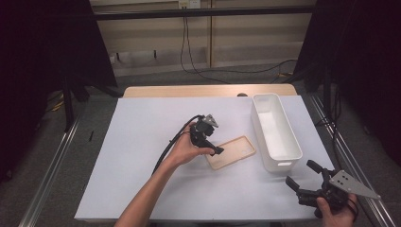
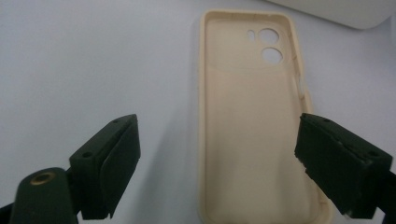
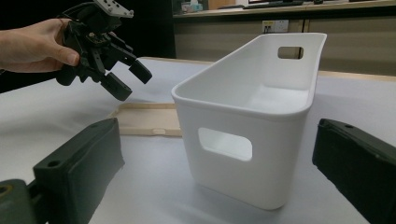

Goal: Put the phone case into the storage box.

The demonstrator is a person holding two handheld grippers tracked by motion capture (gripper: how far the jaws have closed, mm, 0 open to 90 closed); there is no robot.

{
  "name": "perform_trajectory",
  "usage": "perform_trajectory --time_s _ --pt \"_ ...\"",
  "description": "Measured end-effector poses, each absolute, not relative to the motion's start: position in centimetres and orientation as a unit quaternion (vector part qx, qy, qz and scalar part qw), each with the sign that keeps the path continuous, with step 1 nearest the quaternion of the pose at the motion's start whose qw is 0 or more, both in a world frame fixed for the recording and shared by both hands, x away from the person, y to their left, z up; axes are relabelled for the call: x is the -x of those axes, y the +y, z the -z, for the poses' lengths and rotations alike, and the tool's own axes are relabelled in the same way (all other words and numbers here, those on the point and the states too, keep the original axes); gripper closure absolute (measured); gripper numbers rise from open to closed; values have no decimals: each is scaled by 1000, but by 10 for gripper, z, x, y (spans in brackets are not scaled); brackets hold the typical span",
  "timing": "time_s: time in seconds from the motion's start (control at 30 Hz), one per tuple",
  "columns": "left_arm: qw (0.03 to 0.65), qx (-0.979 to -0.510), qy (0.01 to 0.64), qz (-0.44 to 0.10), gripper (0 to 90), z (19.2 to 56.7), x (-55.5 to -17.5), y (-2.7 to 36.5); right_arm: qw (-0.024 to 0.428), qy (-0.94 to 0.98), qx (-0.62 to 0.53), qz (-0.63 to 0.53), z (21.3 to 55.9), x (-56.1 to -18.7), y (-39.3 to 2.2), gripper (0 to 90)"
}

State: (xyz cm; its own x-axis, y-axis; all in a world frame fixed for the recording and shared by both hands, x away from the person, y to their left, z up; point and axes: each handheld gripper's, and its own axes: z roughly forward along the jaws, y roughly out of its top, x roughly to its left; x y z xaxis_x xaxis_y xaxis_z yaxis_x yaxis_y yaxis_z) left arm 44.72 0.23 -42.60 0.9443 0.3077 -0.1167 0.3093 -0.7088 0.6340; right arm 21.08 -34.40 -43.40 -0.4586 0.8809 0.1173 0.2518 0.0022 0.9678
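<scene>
A beige phone case (image 1: 234,151) lies inside-up on the white table cover, its camera holes toward the far end (image 2: 252,116). My left gripper (image 1: 215,147) hovers just above its near end, tilted down, jaws wide open (image 2: 217,135). The case lies between the two jaws, which do not press on it; the right jaw stands over its right edge. In the right gripper view the left gripper (image 3: 130,80) hangs open above the case (image 3: 149,119). My right gripper (image 1: 301,173) rests open at the table's front right corner, facing the white bin (image 3: 219,140).
A long white plastic bin (image 1: 283,163) with handle cut-outs stands empty to the right of the case (image 3: 233,177). The white cover (image 1: 142,156) spreads over a wooden table. Metal rails run along both sides of the table, and cables hang at the back wall.
</scene>
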Motion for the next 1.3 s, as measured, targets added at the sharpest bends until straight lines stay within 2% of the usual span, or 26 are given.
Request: perform_trajectory --time_s 0.2,0.3,0.43,0.53,0.8,0.83,0.87,0.93,1.07,1.17,1.3 --pt "327 -930 169 -4 230 433 -450 2 283 650 -436 -555 434 -211 -344 13" --pt "316 -934 168 -1 304 435 -453 1 284 649 -436 -555 434 -211 -344 13" --pt "301 -938 171 4 335 439 -455 0 283 650 -435 -555 434 -211 -344 13" --pt "292 -941 171 16 403 442 -456 -1 284 650 -435 -555 434 -211 -344 14" --pt "288 -944 159 10 477 444 -456 -2 282 649 -437 -556 435 -212 -343 13" --pt "291 -944 155 18 504 443 -455 -2 281 650 -436 -555 435 -212 -343 13" --pt "290 -944 153 19 574 443 -455 -3 281 650 -436 -555 435 -212 -342 13" --pt "289 -944 155 23 608 443 -454 -4 281 650 -436 -555 435 -212 -342 13" --pt "286 -946 151 26 624 442 -455 -5 282 651 -435 -555 435 -212 -342 13" --pt "286 -945 154 34 683 442 -455 -5 281 652 -435 -554 435 -212 -342 14" --pt "286 -942 168 46 691 442 -457 -4 281 653 -435 -553 435 -212 -342 14"
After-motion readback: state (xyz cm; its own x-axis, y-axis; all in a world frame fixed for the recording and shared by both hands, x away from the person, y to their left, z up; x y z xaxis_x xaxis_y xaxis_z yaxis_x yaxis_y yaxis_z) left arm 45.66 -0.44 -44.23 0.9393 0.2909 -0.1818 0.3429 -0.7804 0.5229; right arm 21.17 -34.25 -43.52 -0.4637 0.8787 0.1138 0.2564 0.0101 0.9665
